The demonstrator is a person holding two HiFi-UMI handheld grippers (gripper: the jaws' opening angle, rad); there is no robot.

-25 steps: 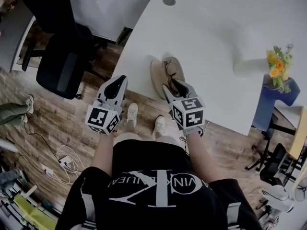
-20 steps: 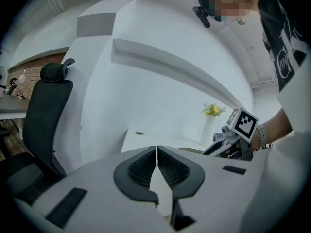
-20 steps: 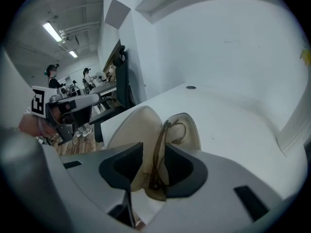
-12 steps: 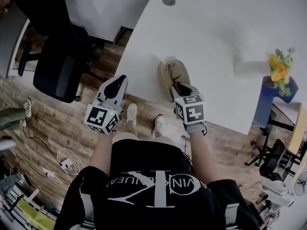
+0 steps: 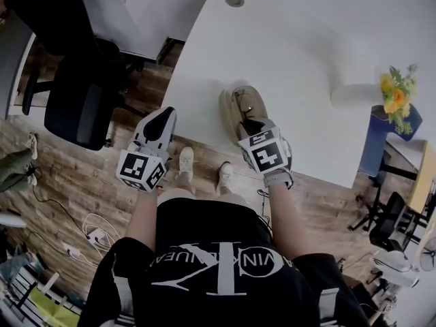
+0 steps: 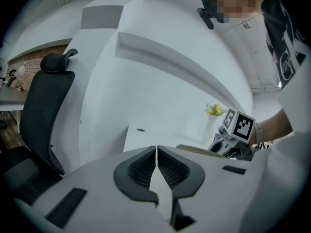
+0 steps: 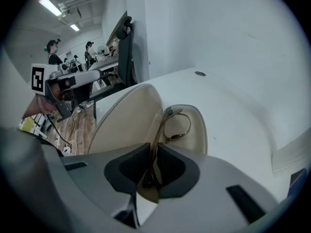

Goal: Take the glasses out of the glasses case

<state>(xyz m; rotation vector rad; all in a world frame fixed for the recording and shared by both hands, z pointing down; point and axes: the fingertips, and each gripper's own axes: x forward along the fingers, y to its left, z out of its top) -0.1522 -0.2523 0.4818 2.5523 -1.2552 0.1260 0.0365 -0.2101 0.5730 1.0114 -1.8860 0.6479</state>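
One white worktop (image 5: pixel 286 60) is seen, and the glasses case (image 5: pixel 230 109) lies open on it at its near edge. To the left of the case, off the worktop and on the wooden floor (image 5: pixel 82 182), one black office chair (image 5: pixel 75 94) is set. To the right of the case, well apart from it, one white vase (image 5: pixel 354 94) with yellow flowers (image 5: pixel 395 90) is placed. Nothing is set between the case and either gripper.

The case is a single beige clamshell, and its two halves are spread side by side. One pair of glasses (image 5: pixel 243 104) is kept inside it, in the half to the right.

Two grippers are counted. The right gripper (image 5: pixel 251 124) is pointed steeply down into the near end of the case. Its jaws have just been closing, and they are now pressed narrow on the thin frame of the glasses (image 7: pixel 177 125), which is seen edge-on between them in the right gripper view. The left gripper (image 5: pixel 163 114) is held left of the case, beyond the worktop edge and above the floor. Its jaws are brought together with nothing between them.
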